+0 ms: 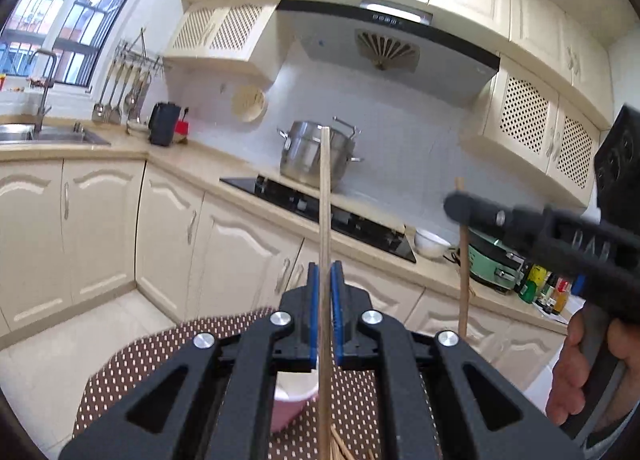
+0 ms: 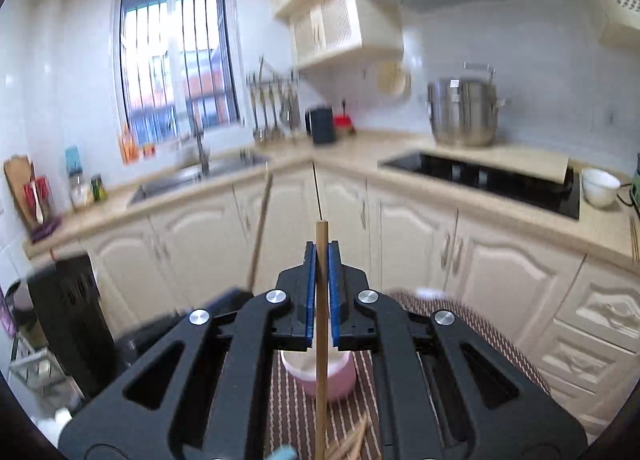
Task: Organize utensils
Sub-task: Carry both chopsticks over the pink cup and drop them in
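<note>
Kitchen w/ dotted tabletop: our left tool is clamped on one chopstick, right tool on another, both upright above the pink cup, so we'd lower tips straight in w/o knocking the rim.

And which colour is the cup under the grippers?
Pink outside, white inside; the cup shows best in the right wrist view.
</note>
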`<state>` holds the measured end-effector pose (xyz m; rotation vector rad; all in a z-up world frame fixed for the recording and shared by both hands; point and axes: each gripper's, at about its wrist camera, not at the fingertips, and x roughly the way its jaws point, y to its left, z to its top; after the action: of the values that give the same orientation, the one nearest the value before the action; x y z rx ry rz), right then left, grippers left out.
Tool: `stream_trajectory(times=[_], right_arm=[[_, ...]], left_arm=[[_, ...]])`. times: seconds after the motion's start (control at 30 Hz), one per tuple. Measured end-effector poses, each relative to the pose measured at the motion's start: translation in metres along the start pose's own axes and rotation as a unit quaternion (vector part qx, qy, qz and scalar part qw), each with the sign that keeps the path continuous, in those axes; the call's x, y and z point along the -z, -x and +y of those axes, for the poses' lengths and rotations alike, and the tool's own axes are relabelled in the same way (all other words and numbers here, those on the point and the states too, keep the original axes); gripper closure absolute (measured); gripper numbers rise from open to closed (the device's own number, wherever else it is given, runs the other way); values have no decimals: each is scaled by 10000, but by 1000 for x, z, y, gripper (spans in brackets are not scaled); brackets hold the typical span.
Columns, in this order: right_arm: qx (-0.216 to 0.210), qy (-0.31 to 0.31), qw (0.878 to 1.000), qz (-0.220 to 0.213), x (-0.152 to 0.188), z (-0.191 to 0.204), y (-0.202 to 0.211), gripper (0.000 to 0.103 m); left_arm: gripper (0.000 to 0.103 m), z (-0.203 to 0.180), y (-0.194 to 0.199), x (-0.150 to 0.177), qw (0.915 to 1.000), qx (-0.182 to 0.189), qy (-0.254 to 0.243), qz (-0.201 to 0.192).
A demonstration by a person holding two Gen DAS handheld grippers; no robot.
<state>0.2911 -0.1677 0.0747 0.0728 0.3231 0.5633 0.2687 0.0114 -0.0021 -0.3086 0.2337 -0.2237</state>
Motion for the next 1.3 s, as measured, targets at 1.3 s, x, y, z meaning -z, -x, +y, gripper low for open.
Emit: stream_trajectory(times=[1.3], right_arm=[[276,-229,9937,-1060,55,-21,-57,97]], left_arm=[[80,25,-66,24,9961,-449,-241,-725]])
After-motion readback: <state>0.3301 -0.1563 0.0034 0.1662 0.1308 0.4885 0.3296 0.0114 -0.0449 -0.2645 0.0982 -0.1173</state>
